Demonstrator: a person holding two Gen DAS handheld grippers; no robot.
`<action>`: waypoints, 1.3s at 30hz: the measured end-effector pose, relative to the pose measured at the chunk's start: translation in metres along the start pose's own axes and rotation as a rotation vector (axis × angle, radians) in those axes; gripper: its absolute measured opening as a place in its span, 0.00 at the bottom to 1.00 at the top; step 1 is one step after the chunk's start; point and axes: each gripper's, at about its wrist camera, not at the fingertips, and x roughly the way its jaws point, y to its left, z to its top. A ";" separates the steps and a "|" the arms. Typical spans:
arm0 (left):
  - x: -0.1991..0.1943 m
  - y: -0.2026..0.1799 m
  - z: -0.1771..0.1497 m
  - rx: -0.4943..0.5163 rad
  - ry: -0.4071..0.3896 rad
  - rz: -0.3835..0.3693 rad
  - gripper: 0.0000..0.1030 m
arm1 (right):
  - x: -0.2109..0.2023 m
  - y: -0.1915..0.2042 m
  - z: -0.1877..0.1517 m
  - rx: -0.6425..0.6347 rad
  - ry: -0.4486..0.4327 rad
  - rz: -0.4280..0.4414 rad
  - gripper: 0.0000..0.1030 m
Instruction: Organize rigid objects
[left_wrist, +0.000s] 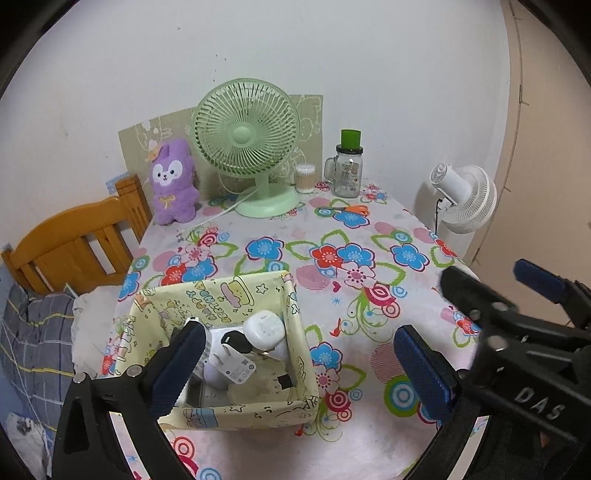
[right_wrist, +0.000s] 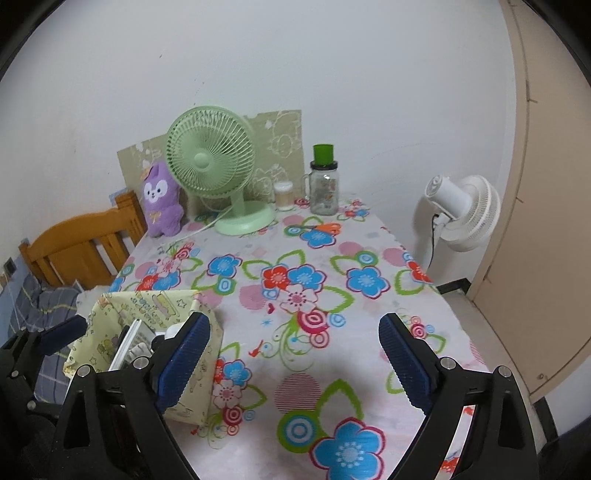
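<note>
Both tongs apart, empty.
Scissors (left_wrist: 351, 210) lie far across the bench, long axis crosswise; right tongs (right_wrist: 293, 365) nearer than left tongs (left_wrist: 299, 365).

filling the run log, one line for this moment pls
left gripper: open, empty | right gripper: open, empty | yellow box: holds items | scissors: on table

We see two black plastic grippers — the left gripper (left_wrist: 299, 365) and the right gripper (right_wrist: 295, 354) — each with triangular cut-out arms, silver screws at the joints and blue ribbed pads (right_wrist: 406, 363). White letters "DAS" mark the right one's body — seen from the left camera.
</note>
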 end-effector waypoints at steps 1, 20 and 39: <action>-0.001 -0.001 0.000 0.006 -0.007 0.008 1.00 | -0.003 -0.003 0.000 0.004 -0.007 -0.003 0.93; -0.026 0.000 -0.001 -0.022 -0.068 0.001 1.00 | -0.038 -0.037 -0.006 0.024 -0.093 -0.063 0.98; -0.038 0.001 -0.002 -0.027 -0.085 -0.012 1.00 | -0.047 -0.033 -0.011 0.019 -0.117 -0.070 0.98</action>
